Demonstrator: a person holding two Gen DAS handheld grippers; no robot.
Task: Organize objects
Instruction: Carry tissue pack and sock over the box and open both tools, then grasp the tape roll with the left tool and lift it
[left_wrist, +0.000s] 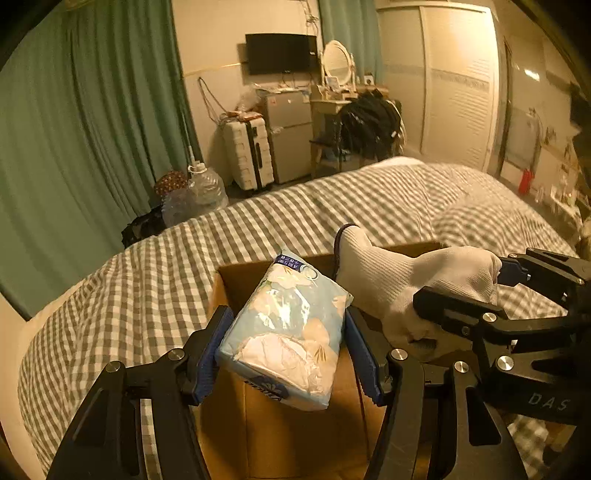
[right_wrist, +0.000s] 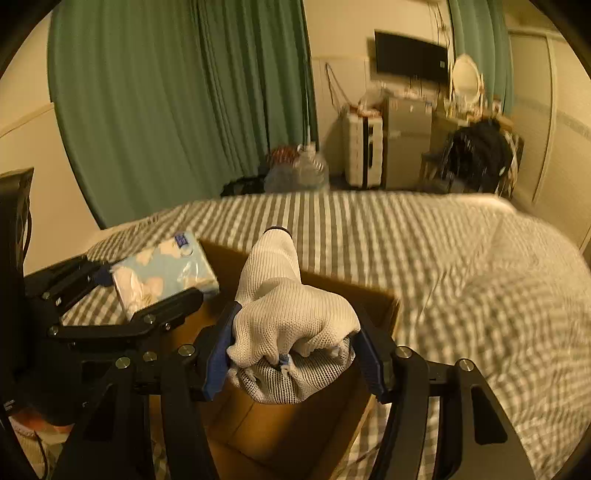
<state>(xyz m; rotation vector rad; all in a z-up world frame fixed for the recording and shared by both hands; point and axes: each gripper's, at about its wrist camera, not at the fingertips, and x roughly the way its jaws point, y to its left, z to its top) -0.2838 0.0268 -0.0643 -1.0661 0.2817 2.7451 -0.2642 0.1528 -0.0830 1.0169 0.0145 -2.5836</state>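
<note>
While both loads hang over the box (left_wrist: 258, 424) at lower centre, my left hand-held gripper (left_wrist: 286, 350) clamps the tissues (left_wrist: 286, 332) and my right hand-held gripper (right_wrist: 293, 354) clamps the glove (right_wrist: 291, 314), perhaps bundled. Next: lower and release inside.

The cardboard box (left_wrist: 236, 280) mouth lies open below; checked bedcover (left_wrist: 147, 280) around it is bare.

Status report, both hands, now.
Left hand-held gripper shut on tissue pack. Right hand-held gripper shut on white glove. Both over cardboard box; nothing blocking.
</note>
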